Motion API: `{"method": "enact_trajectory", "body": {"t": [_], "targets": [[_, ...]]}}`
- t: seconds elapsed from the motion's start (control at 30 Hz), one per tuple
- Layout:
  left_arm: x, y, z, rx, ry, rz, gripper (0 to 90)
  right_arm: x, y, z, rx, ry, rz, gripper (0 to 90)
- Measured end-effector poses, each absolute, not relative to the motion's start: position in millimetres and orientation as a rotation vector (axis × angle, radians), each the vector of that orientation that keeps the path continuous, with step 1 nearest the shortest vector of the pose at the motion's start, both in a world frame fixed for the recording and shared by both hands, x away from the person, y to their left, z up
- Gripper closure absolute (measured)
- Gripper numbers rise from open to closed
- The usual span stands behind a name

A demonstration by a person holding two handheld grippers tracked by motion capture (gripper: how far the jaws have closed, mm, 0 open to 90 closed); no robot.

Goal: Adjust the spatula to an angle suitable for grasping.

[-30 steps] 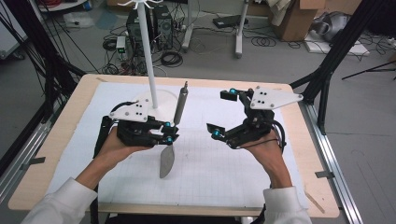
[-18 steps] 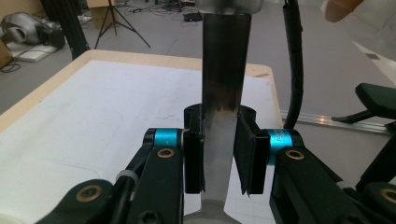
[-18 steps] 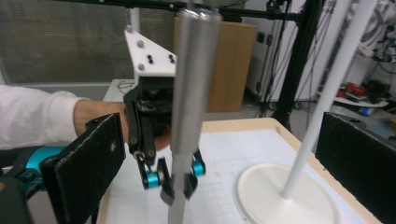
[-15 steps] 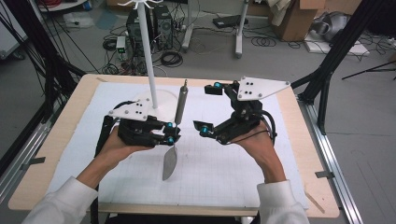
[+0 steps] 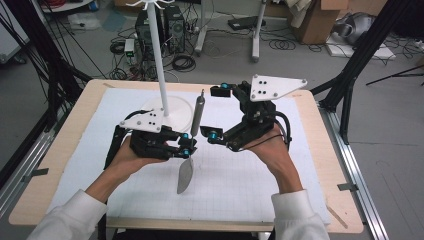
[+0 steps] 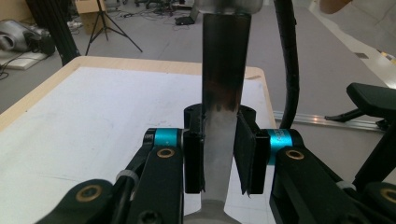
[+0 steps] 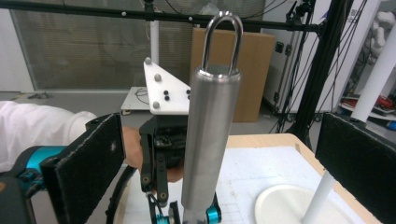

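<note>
Spatula clamped in left gripper.
Right gripper jaws stand wide, either side of the handle, untouching, near the white stand.

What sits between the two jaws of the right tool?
The steel handle of the spatula stands between the right tool's open jaws without touching either, as the right gripper view shows; the left tool clamps its neck.
</note>
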State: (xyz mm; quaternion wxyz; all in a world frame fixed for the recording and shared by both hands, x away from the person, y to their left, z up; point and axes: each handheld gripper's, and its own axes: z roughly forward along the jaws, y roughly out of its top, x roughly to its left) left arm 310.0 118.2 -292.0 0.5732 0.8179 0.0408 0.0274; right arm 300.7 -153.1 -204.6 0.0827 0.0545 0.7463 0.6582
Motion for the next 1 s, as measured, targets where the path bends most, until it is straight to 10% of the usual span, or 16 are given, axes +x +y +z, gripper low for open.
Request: {"method": "enact_trajectory", "body": {"t": [0.27,0.43,1.0], "targets": [[308.6,116.3,-292.1,1.913,0.084,0.073,74.5,298.7,-150.3,-199.2,0.142,2.231,1.974,5.6],[308.3,114.8,-292.5,1.912,0.077,0.071,74.5,298.2,-151.7,-196.3,0.121,2.228,1.997,27.1],[307.2,112.7,-292.7,1.903,0.061,0.077,74.5,294.7,-151.6,-195.5,0.099,2.197,2.018,54.9]]}}
